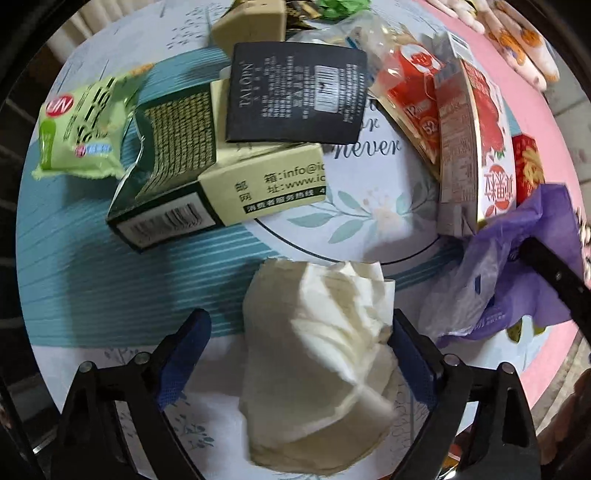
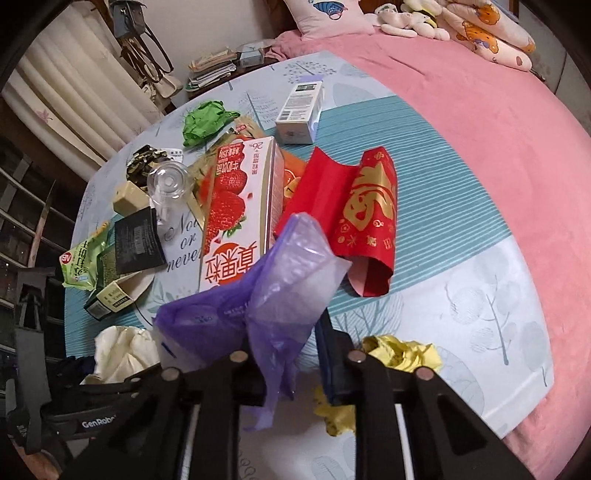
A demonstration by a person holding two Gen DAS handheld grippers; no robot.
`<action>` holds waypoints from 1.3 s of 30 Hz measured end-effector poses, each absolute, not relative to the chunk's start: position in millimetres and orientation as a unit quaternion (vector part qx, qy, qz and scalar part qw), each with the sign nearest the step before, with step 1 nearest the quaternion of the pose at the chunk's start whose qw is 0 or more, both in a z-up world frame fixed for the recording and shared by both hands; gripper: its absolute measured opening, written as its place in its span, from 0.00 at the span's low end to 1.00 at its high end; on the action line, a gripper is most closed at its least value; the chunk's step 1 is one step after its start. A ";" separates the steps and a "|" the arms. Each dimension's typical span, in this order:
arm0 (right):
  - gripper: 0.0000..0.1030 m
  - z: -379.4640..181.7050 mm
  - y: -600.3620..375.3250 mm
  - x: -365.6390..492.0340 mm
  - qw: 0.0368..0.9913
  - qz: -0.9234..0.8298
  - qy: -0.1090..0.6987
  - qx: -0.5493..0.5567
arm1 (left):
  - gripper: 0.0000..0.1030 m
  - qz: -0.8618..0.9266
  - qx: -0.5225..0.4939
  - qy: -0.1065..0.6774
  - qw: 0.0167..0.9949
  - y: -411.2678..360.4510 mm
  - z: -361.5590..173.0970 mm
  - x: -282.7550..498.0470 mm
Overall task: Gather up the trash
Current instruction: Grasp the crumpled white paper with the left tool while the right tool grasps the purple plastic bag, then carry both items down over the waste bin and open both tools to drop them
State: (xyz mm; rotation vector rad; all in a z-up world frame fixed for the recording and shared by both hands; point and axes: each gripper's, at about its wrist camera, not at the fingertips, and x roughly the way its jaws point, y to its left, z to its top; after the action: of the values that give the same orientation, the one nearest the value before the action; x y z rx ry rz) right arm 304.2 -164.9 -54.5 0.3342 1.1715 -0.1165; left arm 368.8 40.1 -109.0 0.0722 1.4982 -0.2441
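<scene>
Gripping the purple plastic bag (image 2: 280,295) with my right gripper (image 2: 291,354), I hold my left gripper (image 1: 301,328) wide apart around the crumpled white tissue (image 1: 317,354).

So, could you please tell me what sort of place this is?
Most likely a bedroom: a pink bed with a pillow and plush toys, beside a table strewn with household trash.

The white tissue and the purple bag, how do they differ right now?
The white tissue is opaque, crumpled paper; the purple bag is thin, see-through plastic. The tissue lies on the tablecloth between the open left tongs, not yet pinched; the bag is clamped in the shut right tongs and stands up from them. Both are soft, crumpled and lie near the table's near edge.
</scene>
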 end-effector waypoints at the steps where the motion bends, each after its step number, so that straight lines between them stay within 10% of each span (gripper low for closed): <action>1: 0.15 -52.8 -164.2 302.8 0.819 -0.053 0.548 0.160 | 0.79 -0.111 0.044 0.677 0.727 34.7 -109.2 371.9; 6: 0.10 -35.7 -157.3 296.5 0.829 -0.049 0.532 0.166 | 0.67 -0.129 0.058 0.673 0.726 35.0 -102.3 376.3; 39: 0.10 52.4 -200.8 119.3 0.873 0.091 0.472 0.085 | 0.66 -0.127 -0.016 0.504 0.854 19.7 29.6 175.0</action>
State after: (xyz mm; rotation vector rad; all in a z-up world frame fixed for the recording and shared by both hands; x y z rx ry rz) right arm 119.3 -200.8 52.4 0.1782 0.9866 0.1896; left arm 175.0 19.7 29.6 -0.0328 1.0602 -0.2661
